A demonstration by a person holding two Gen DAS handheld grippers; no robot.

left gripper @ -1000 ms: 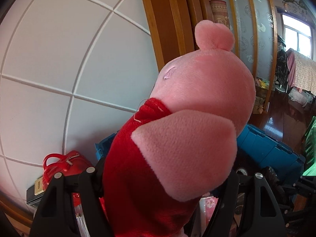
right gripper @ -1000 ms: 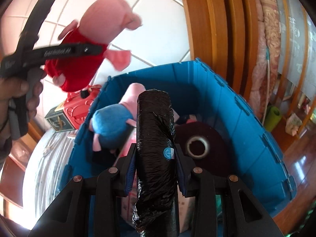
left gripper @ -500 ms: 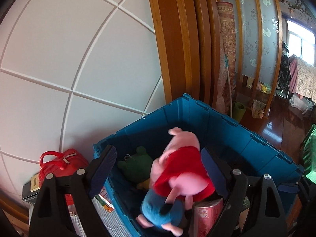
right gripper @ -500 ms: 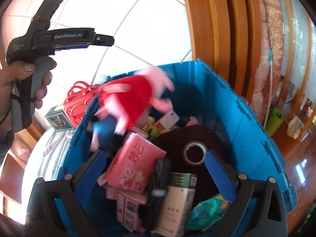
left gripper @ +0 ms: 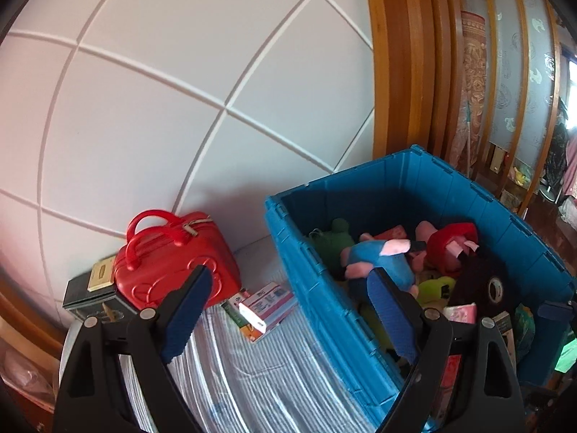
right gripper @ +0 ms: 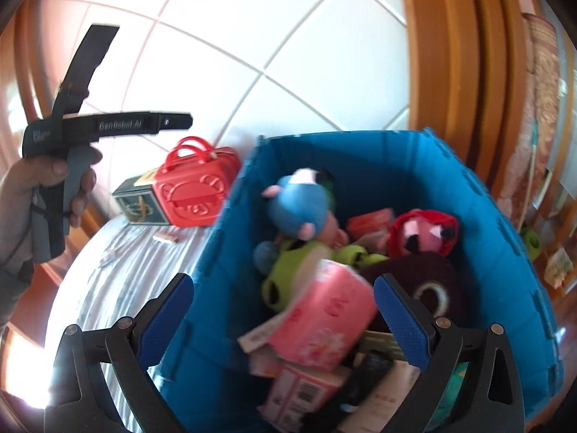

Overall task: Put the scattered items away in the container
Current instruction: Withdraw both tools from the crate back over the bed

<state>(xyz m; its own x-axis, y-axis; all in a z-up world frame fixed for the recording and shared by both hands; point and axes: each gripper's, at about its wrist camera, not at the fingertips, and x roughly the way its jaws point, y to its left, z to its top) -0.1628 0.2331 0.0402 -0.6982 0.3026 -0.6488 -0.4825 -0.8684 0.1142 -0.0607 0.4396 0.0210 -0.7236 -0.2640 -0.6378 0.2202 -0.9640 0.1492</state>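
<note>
open-topped bin (left gripper: 450,187) reachable from above; inside heaped with plush toys (right gripper: 299,209), pink pack (right gripper: 324,321), dark roll (right gripper: 429,288), leaving little room between. striped cover (left gripper: 274,379) left of bin wall bare in front; farther back, small boxes (left gripper: 263,305), then red case (left gripper: 176,263) and dark box (left gripper: 92,296) against tiled wall (left gripper: 180,90). wooden frame (left gripper: 396,65) close behind bin.
</note>
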